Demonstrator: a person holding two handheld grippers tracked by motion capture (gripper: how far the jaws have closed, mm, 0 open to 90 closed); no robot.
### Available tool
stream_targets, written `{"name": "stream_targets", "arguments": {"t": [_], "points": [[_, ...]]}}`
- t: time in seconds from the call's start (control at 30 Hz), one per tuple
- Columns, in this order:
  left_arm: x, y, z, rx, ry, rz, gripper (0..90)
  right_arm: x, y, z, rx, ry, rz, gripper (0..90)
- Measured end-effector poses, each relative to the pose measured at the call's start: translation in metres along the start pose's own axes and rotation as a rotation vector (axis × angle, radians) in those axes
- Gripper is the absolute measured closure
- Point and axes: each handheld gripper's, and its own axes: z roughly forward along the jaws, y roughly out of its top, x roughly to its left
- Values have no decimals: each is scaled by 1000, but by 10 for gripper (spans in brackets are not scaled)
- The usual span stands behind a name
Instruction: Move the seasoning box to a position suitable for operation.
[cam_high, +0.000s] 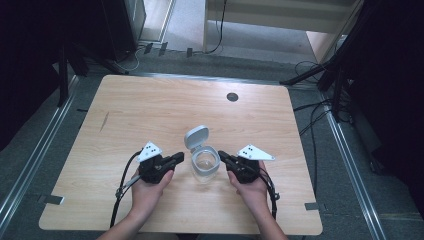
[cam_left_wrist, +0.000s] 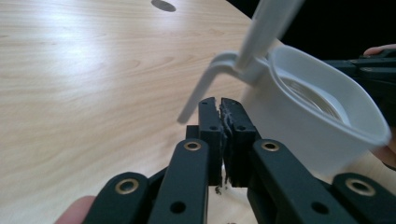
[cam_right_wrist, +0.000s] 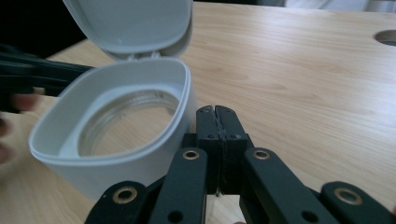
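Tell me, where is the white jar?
In the high view, the jar stands on the table near its front middle, between the left gripper and right gripper, lid open.

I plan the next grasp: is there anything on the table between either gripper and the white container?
Nothing visible. The white container stands, lid open, directly between the left gripper and right gripper, with bare table around it.

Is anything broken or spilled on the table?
Nothing looks spilled or broken. The white container stands upright mid-table with its hinged lid flipped open, and it looks empty inside. The left claw and right claw sit shut on either side of it, holding nothing.
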Motion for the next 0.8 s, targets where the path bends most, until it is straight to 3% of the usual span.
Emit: {"name": "stream_targets", "arguments": {"t": [0.07,0.17,0.43,0.57,0.6,0.63,0.67,0.73,0.77,0.8], "points": [[-9,-6,-6,-5,12,27,867,8,-4,-1,4,-35,-25,900],[-16,-9,-6,10,14,56,883,17,-10,-4,-4,-34,-7,900],[-14,-12,-2,21,22,59,900,34,-11,-1,-17,-17,47,900],[-8,-12,-7,14,44,53,900,39,-11,2,-17,-4,71,900],[-5,-12,-8,13,44,52,900,44,-11,6,-7,-8,38,900],[-3,-13,-9,9,55,53,900,44,-11,6,-7,-8,38,900],[5,-15,-14,-25,70,52,816,45,-9,8,-9,-15,19,900],[9,-16,-17,-39,76,61,702,44,-8,9,-11,-18,26,900],[18,-17,-22,-61,103,68,702,41,-6,9,-15,-23,27,900],[34,-19,-31,-69,119,70,646,35,1,10,-26,-40,36,900]]}}
